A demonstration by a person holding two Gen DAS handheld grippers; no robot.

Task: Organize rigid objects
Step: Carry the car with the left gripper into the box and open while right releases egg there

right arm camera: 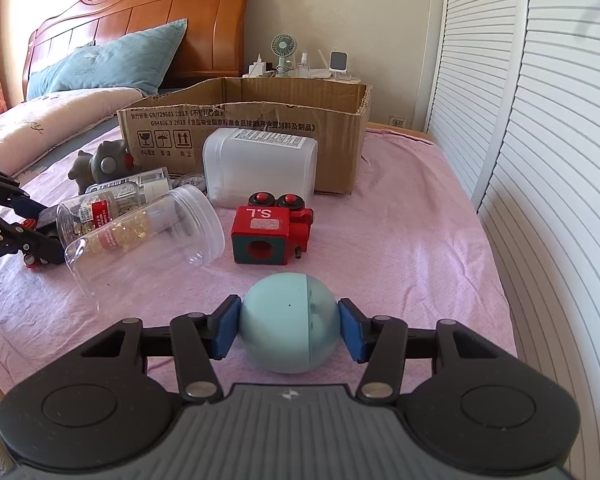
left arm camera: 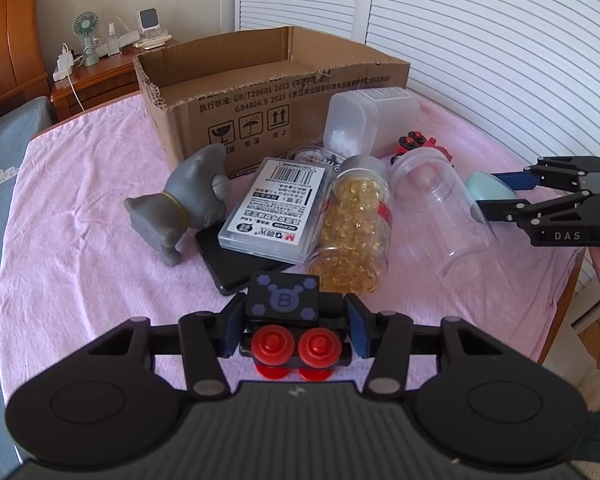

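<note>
My left gripper (left arm camera: 292,330) is shut on a black toy train block (left arm camera: 284,300) with red wheels, just above the pink bedspread. My right gripper (right arm camera: 290,330) is shut on a pale blue egg-shaped object (right arm camera: 288,322); it also shows in the left wrist view (left arm camera: 490,190). An open cardboard box (left arm camera: 260,92) stands behind the pile, also in the right wrist view (right arm camera: 260,120). A red toy train block (right arm camera: 270,232) lies in front of it.
On the bed lie a grey toy animal (left arm camera: 180,208), a flat clear case (left arm camera: 276,208) on a black slab (left arm camera: 232,264), a bottle of yellow capsules (left arm camera: 352,232), an empty clear jar (left arm camera: 440,208) and a white plastic container (right arm camera: 260,164). A nightstand (left arm camera: 96,80) stands behind.
</note>
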